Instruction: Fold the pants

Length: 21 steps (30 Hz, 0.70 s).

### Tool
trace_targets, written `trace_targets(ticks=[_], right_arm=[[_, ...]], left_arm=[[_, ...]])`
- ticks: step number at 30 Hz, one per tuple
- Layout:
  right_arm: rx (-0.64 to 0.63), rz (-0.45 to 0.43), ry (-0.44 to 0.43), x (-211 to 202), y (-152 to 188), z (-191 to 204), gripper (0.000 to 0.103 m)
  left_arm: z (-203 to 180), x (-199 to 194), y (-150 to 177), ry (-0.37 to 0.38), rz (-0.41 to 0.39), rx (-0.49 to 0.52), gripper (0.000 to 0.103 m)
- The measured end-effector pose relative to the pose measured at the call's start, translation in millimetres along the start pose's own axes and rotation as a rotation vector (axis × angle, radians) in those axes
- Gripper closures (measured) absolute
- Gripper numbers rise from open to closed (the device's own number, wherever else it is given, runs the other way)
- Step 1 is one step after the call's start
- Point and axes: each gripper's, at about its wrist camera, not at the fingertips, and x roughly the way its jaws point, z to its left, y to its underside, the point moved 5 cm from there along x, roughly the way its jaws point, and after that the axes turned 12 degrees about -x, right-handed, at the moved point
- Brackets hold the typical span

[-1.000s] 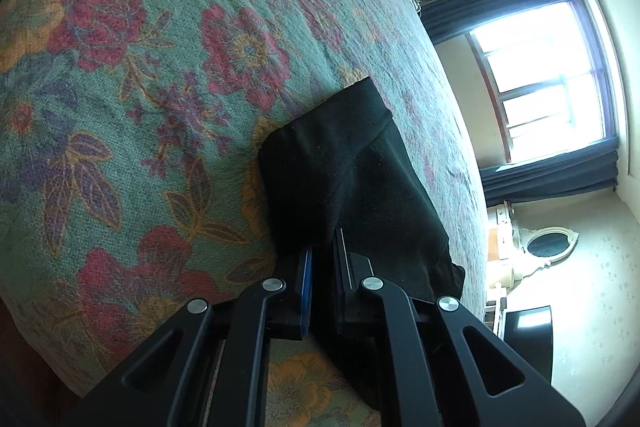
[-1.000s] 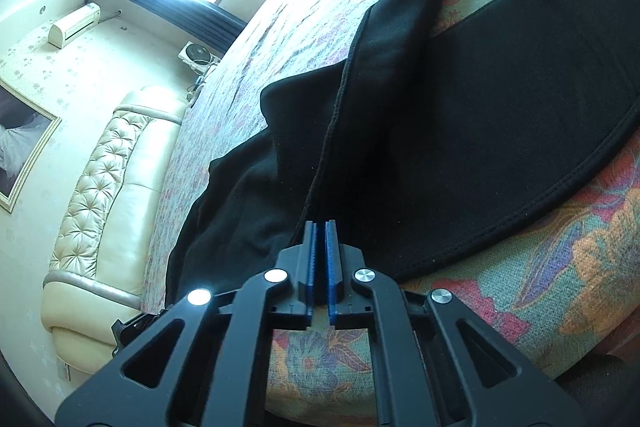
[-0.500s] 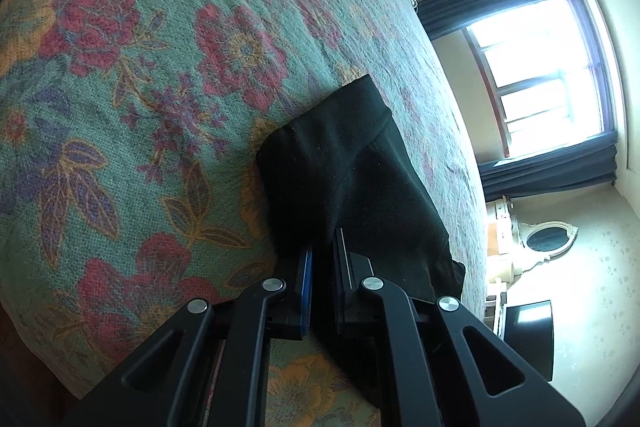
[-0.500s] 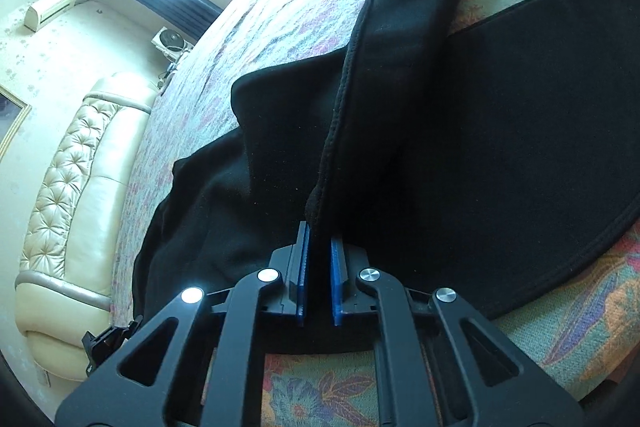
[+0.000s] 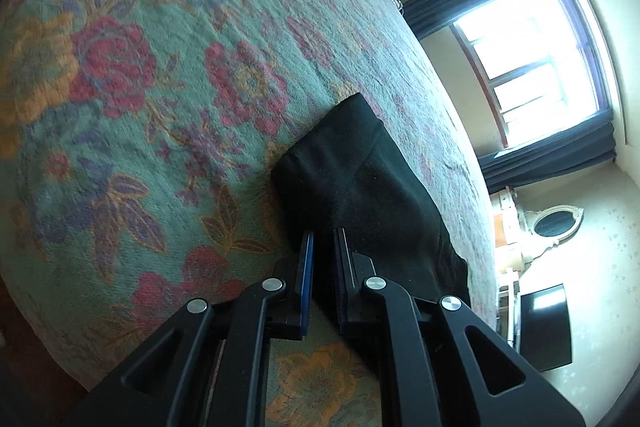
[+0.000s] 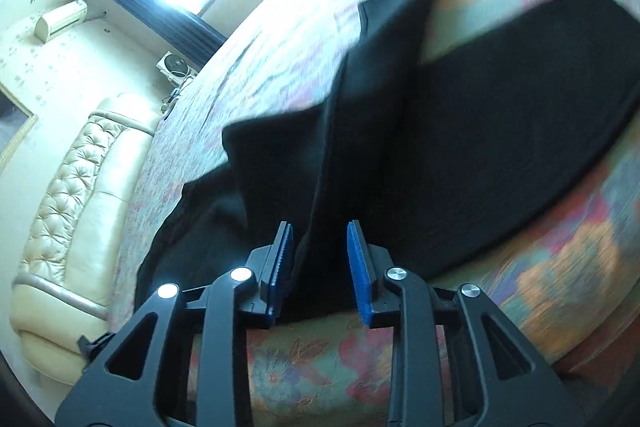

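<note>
Black pants [image 5: 360,179] lie on a floral bedspread [image 5: 140,75]. In the left wrist view my left gripper [image 5: 323,251] is shut on the near edge of a folded pant end. In the right wrist view the pants [image 6: 500,131] spread wide over the bed, with a raised ridge of cloth [image 6: 360,107] running away from me. My right gripper [image 6: 320,247] stands open with the cloth lying loose between its blue pads [image 6: 356,259].
A cream tufted headboard [image 6: 68,195] curves along the bed's far side. A bright window [image 5: 540,67] with dark curtains, a small fan [image 6: 174,65] and a wall air conditioner [image 6: 60,17] stand beyond. The bed's edge [image 6: 400,367] drops off just below my right gripper.
My right gripper has opened and let go of the pant edge it held. The left gripper stays shut on the cloth and has shifted only slightly.
</note>
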Motion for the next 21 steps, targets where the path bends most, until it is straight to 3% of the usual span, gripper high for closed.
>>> trace_targets(ticks=[1, 3, 6, 7, 9, 10, 11, 14, 17, 19, 21], right_arm=[[-0.048, -0.03, 0.049, -7.9, -18.5, -0.3, 0.051], [-0.129, -0.091, 0.142, -17.5, -57.9, -0.5, 0.048], [-0.243, -0.067, 0.228, 5.0, -115.0, 2.3, 0.043], [-0.271, -0.043, 0.262, 21.3, -129.7, 4.5, 0.043], [-0.316, 0.036, 0.305, 62.7, -159.2, 2.0, 0.043], [-0.335, 0.054, 0.347, 82.6, -173.8, -1.9, 0.043], [-0.376, 0.087, 0.396, 102.9, -184.7, -3.9, 0.043], [-0.482, 0.189, 0.546, 155.6, -193.8, -10.9, 0.043], [-0.532, 0.282, 0.654, 195.1, -188.8, -26.8, 0.043], [-0.593, 0.332, 0.74, 212.6, -187.0, -34.7, 0.043], [-0.598, 0.371, 0.769, 219.0, -185.4, -46.9, 0.043]], left_arm=[[-2.2, -8.0, -2.6, -0.036, -0.049, 0.04, 0.092], [-10.9, -17.8, -4.9, -0.045, -0.09, 0.093, 0.092], [-42.5, -19.3, 4.1, 0.014, -0.083, 0.17, 0.091], [-56.5, -14.4, 11.1, 0.04, -0.049, 0.21, 0.086], [-81.7, -2.7, 30.9, 0.088, 0.014, 0.265, 0.062], [-90.5, 2.9, 39.5, 0.119, 0.039, 0.274, 0.046], [-99.3, 9.0, 47.8, 0.152, 0.063, 0.278, 0.038], [-117.1, 30.9, 70.9, 0.19, 0.128, 0.286, 0.033], [-115.1, 52.9, 87.9, 0.175, 0.196, 0.283, 0.032], [-108.0, 63.0, 94.7, 0.156, 0.234, 0.263, 0.032], [-101.9, 67.7, 97.0, 0.16, 0.234, 0.248, 0.032]])
